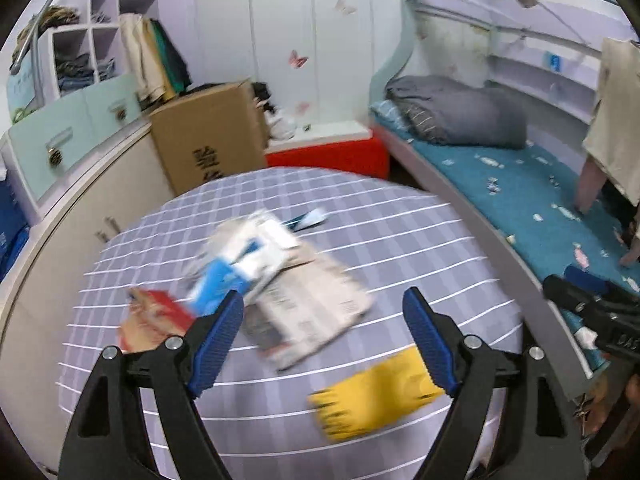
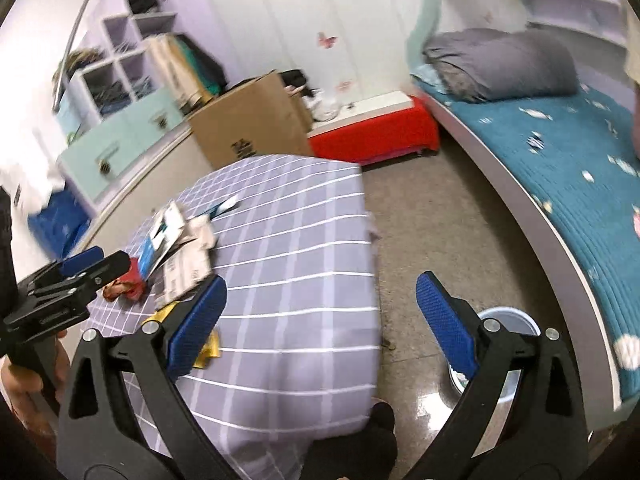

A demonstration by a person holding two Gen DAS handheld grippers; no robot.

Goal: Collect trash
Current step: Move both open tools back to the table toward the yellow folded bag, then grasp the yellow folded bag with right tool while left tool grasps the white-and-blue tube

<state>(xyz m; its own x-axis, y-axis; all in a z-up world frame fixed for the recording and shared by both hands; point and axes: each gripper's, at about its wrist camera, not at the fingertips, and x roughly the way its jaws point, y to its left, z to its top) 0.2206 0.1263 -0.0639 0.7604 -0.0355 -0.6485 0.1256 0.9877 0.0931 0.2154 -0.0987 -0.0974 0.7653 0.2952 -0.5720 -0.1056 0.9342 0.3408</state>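
Note:
Trash lies on a table with a purple checked cloth [image 1: 400,232]: a white printed wrapper [image 1: 316,308], a blue-and-white packet [image 1: 244,256] on top of it, a red-and-orange packet [image 1: 152,320], a yellow wrapper [image 1: 376,396] and a small blue-white scrap [image 1: 308,218]. My left gripper [image 1: 324,332] is open and empty just above the pile. My right gripper [image 2: 320,320] is open and empty over the table's right edge; the pile [image 2: 180,248] lies to its left. The left gripper [image 2: 76,276] also shows in the right wrist view.
A white-rimmed bin [image 2: 504,360] stands on the floor between table and bed [image 2: 560,152]. A cardboard box [image 1: 208,140] and a red bench [image 1: 332,156] stand behind the table. A cabinet with drawers [image 1: 68,144] is on the left.

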